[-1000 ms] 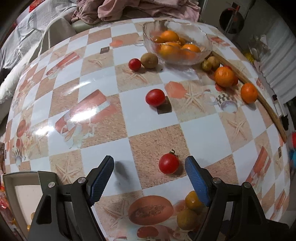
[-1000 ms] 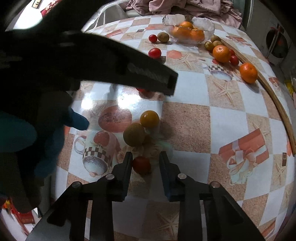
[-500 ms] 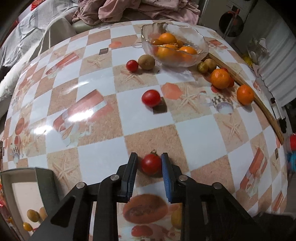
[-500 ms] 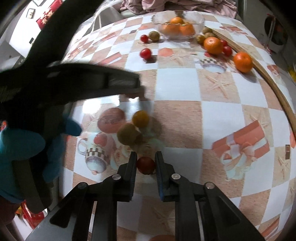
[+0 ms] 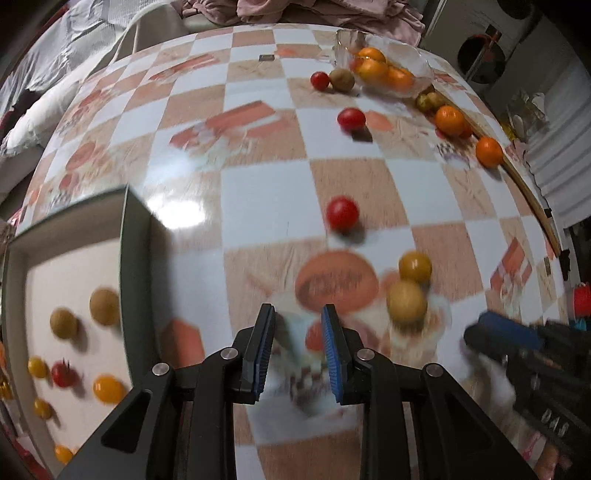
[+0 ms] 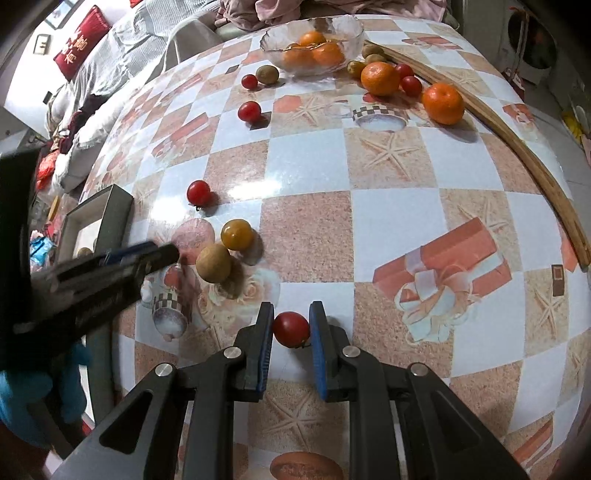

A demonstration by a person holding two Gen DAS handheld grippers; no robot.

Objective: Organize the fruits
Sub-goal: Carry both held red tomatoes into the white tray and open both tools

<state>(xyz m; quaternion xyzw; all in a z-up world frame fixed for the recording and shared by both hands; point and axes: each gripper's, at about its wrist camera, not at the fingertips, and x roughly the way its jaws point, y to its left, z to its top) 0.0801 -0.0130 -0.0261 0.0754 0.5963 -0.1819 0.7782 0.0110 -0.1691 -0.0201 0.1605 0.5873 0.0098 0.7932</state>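
My right gripper (image 6: 291,332) is shut on a small red tomato (image 6: 291,328), just above the checked tablecloth. My left gripper (image 5: 297,343) has its jaws drawn close, with a narrow gap and nothing between the pads. It hovers right of an open grey box (image 5: 136,236) that holds several small fruits. A loose red tomato (image 5: 342,213) lies on the cloth beyond it. A yellow tomato (image 5: 415,266) and a brown fruit (image 5: 406,301) sit together to its right. In the right wrist view the left gripper (image 6: 147,256) reaches in from the left.
A glass bowl (image 6: 343,29) of oranges stands at the far edge. Two oranges (image 6: 380,78), red tomatoes (image 6: 249,110) and brown fruits lie near it. A wooden rim (image 6: 517,147) bounds the table on the right. A blue-gloved hand (image 6: 22,402) holds the left gripper.
The left jaws closed around the red tomato, then the gripper swung left toward the box without it; the tomato stays on the cloth. The right jaws closed on their tomato.
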